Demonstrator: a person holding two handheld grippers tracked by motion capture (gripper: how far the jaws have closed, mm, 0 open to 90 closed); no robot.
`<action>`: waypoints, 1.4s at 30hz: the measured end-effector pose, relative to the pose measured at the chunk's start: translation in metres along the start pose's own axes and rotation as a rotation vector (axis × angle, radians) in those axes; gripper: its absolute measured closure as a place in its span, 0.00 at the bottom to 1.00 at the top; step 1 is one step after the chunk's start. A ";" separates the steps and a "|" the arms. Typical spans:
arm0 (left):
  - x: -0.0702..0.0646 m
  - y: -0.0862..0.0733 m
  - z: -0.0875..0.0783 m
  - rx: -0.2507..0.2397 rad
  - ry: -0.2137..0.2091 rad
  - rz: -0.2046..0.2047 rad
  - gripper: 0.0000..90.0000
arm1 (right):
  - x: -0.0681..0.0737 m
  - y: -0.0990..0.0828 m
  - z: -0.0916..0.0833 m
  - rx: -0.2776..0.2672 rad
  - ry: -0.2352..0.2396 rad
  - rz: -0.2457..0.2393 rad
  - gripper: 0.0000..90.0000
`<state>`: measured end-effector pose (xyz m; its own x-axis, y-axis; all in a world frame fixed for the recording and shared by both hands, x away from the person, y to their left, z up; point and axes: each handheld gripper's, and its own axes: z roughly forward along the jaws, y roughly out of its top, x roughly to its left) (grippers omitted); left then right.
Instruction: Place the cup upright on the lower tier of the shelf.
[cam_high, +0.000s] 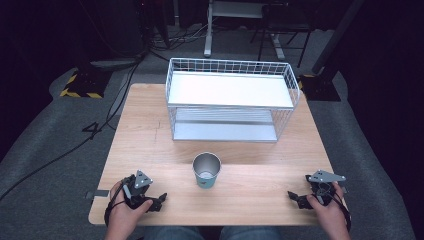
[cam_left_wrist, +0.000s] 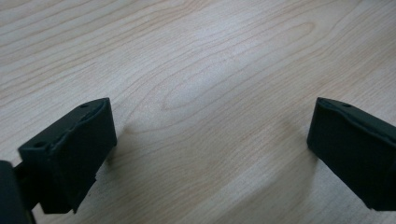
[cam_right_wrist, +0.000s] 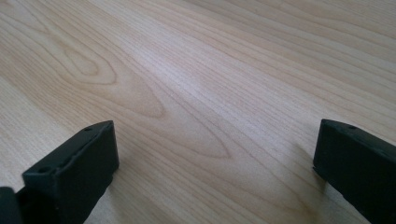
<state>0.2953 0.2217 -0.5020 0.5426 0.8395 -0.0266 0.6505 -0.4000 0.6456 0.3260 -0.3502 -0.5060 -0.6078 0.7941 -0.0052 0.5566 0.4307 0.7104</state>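
Note:
A metal cup with a teal band stands upright on the wooden table, near the front middle. My left gripper rests on the table at the front left, held by a hand, open. My right gripper rests at the front right, also open. In the left gripper view the gripper has its jaws wide apart over bare wood. In the right gripper view the gripper has its jaws spread over bare wood too. Both sit well apart from the cup.
A white wire two-level rack stands at the back middle of the table, its open side toward me. Beyond the table are grey floor, cables and desk legs.

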 end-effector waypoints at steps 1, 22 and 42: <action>0.000 0.001 -0.001 0.005 0.006 -0.010 0.08 | 0.000 0.000 0.000 0.000 0.000 0.000 0.00; -0.017 0.026 -0.025 -0.134 -0.078 0.003 0.18 | 0.000 0.000 0.000 -0.002 0.013 -0.009 0.00; -0.065 0.052 -0.011 -0.316 -0.264 0.104 0.18 | 0.000 0.000 0.000 -0.002 0.012 -0.010 0.00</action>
<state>0.2881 0.1500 -0.4584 0.7410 0.6613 -0.1170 0.4123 -0.3105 0.8565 0.3261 -0.3503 -0.5062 -0.6201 0.7845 -0.0033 0.5498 0.4375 0.7116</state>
